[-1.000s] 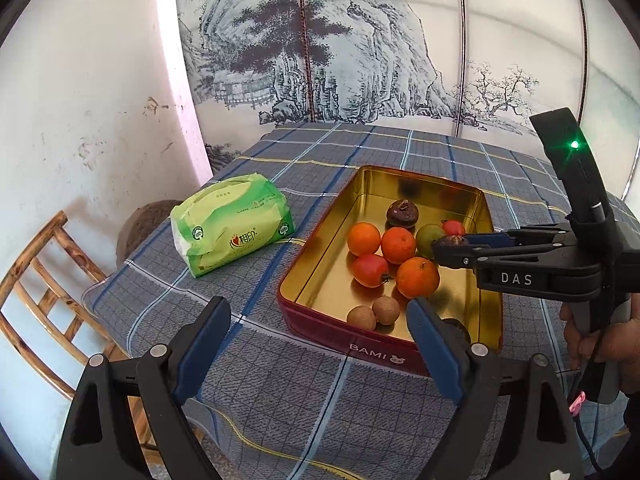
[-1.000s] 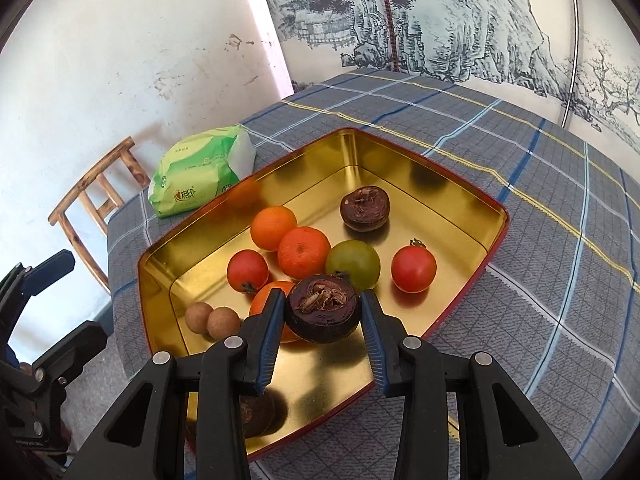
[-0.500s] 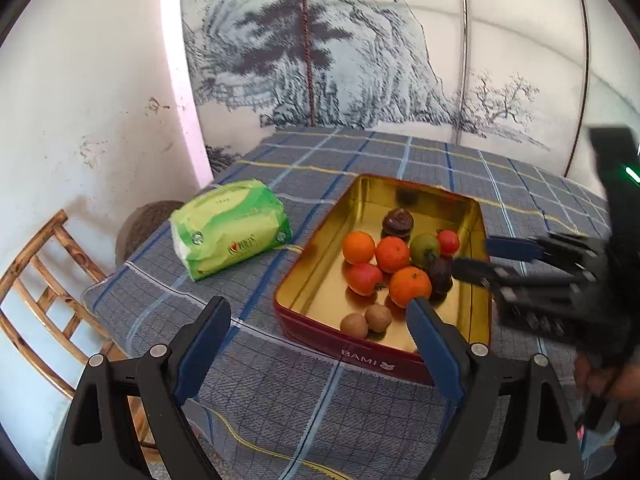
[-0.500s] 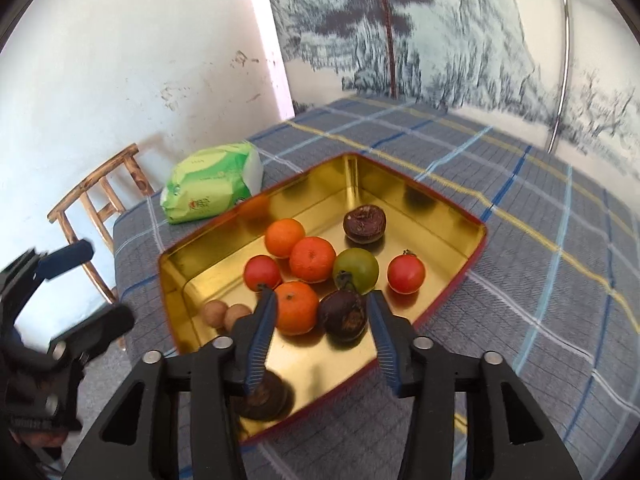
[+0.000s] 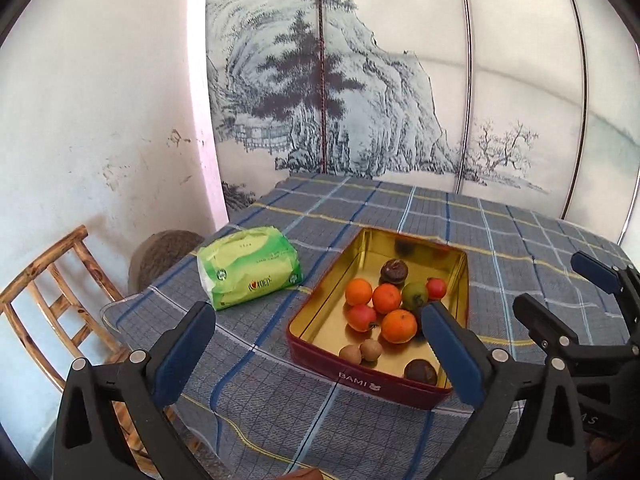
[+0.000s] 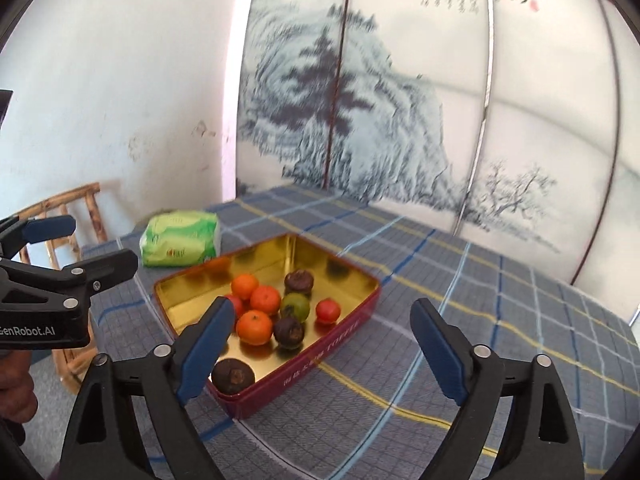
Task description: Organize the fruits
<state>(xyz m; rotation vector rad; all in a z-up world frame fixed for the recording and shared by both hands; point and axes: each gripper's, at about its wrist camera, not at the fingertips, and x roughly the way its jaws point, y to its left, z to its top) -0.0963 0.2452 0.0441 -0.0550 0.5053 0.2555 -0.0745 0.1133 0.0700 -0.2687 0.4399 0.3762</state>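
Dark fruit [image 5: 419, 317] half hidden – left hand-held gripper [image 5: 320, 354] finger.

The left wrist view looks forward and down from off the worktop's [image 5: 400, 208] near edge, set back from the tin [image 5: 360, 380]. The right wrist view looks down from the tin's right, somewhat nearer, facing the corner wall. Both views share the tin, the green pack [image 6: 180, 238], the chair [image 5: 48, 288] and the painted screen [image 6: 400, 120].

A lived-in home room: a desk under a blue-grey plaid cloth [image 5: 360, 216], a worn wooden slatted chair [image 5: 52, 280], a scuffed white plaster wall [image 5: 100, 100] and an ink-wash landscape folding screen [image 5: 360, 92].
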